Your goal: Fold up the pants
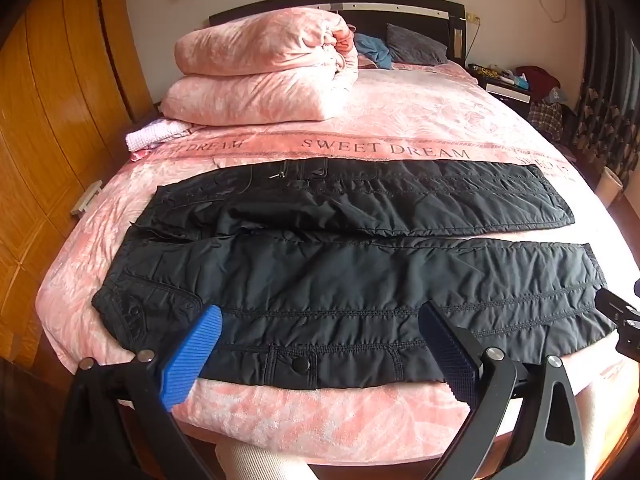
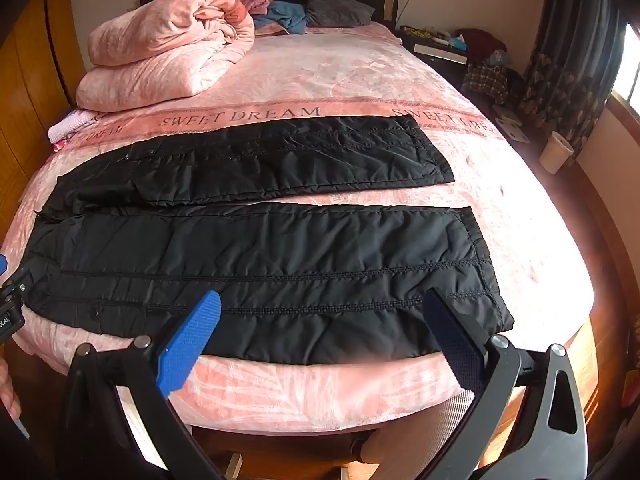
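Black quilted pants (image 1: 340, 264) lie flat and unfolded across the near end of the pink bed cover (image 1: 400, 120), waist toward the left, both legs running right with a narrow strip of cover showing between them. Left gripper (image 1: 320, 350) hangs over the near leg by the waist and snap pocket, jaws spread wide, nothing between them. Right gripper (image 2: 322, 340) hangs over the same leg near its cuff, jaws also spread wide and empty. Neither set of blue pads visibly presses the fabric. Folded pink quilt (image 1: 264, 68) sits at far left of the bed, a grey pillow (image 1: 416, 46) by the headboard. "SWEET DREAM" band runs just behind the far leg.
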Tool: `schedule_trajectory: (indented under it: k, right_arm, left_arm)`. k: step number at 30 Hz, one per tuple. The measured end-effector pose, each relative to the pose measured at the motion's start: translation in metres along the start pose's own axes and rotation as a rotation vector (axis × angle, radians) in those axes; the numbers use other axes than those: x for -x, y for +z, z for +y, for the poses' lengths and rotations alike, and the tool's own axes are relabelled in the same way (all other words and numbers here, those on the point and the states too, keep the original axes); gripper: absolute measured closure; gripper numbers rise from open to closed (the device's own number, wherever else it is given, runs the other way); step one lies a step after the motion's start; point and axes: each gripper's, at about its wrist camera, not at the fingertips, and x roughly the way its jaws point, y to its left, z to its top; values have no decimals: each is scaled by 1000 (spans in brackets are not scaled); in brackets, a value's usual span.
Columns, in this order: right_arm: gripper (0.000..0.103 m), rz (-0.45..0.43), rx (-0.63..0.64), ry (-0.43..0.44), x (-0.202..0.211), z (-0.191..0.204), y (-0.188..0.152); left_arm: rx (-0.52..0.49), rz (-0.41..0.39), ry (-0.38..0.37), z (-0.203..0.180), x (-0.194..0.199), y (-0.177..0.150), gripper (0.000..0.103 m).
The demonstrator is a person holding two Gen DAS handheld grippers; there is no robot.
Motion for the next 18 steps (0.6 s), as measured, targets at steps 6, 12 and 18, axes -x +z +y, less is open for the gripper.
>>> schedule_trajectory:
  k: [6, 12, 18]
  right_arm:
    - [2, 4, -3, 3, 0, -1, 0]
    - [2, 4, -6, 3, -2, -2, -2]
    - [2, 4, -11, 3, -2, -6, -1]
  left_arm:
    - [3, 3, 0, 1, 0, 0, 4]
    - [4, 3, 8, 1, -1, 1, 4]
    - [4, 4, 9, 3, 0, 3, 4]
